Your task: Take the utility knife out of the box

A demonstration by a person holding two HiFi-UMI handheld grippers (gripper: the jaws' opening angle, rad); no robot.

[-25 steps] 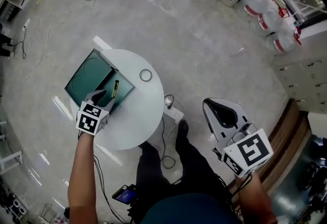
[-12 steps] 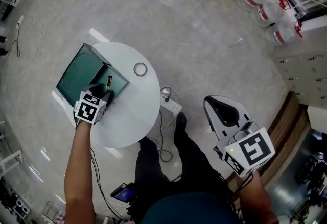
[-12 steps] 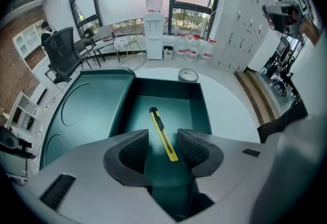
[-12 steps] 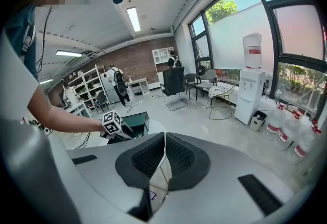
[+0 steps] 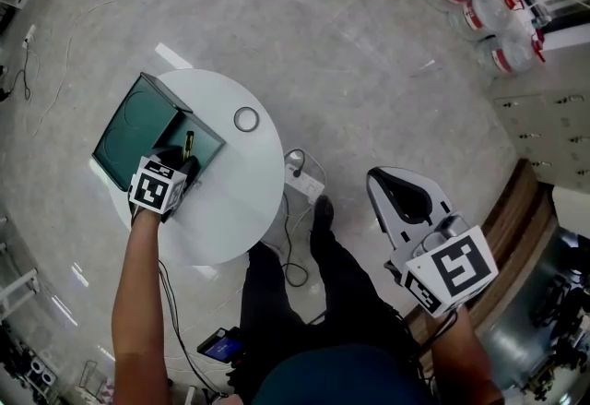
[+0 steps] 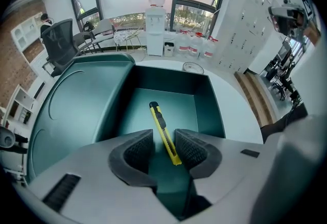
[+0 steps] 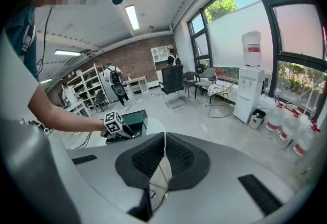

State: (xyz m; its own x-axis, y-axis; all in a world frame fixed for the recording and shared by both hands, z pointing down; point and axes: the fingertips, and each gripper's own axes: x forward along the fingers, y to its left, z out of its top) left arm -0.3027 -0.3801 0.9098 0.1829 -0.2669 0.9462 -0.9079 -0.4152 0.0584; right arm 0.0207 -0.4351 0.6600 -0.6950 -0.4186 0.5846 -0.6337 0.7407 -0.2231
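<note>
A yellow-and-black utility knife [image 6: 157,116] lies on the floor of an open dark-green box [image 6: 207,103]; from the head view the knife [image 5: 189,143] shows inside the box [image 5: 129,126] on the round white table [image 5: 249,200]. My left gripper [image 6: 163,140] points steeply down into the box, its jaws closing, one pad on each side of the knife's near end without pressing on it. My right gripper [image 5: 395,191] hangs off to the right over the floor, far from the table. In the right gripper view its pads [image 7: 179,156] meet with nothing between them.
A small ring-shaped object [image 5: 246,119] lies on the table beside the box. A white power strip [image 5: 304,184] and cables lie on the floor by the table's right edge. Water bottles [image 5: 489,16] stand at the far right. The box lid [image 6: 76,105] lies open to the left.
My left gripper has sunk into the box, closer over the knife's near end. The right gripper has stayed at the right of the head view.
</note>
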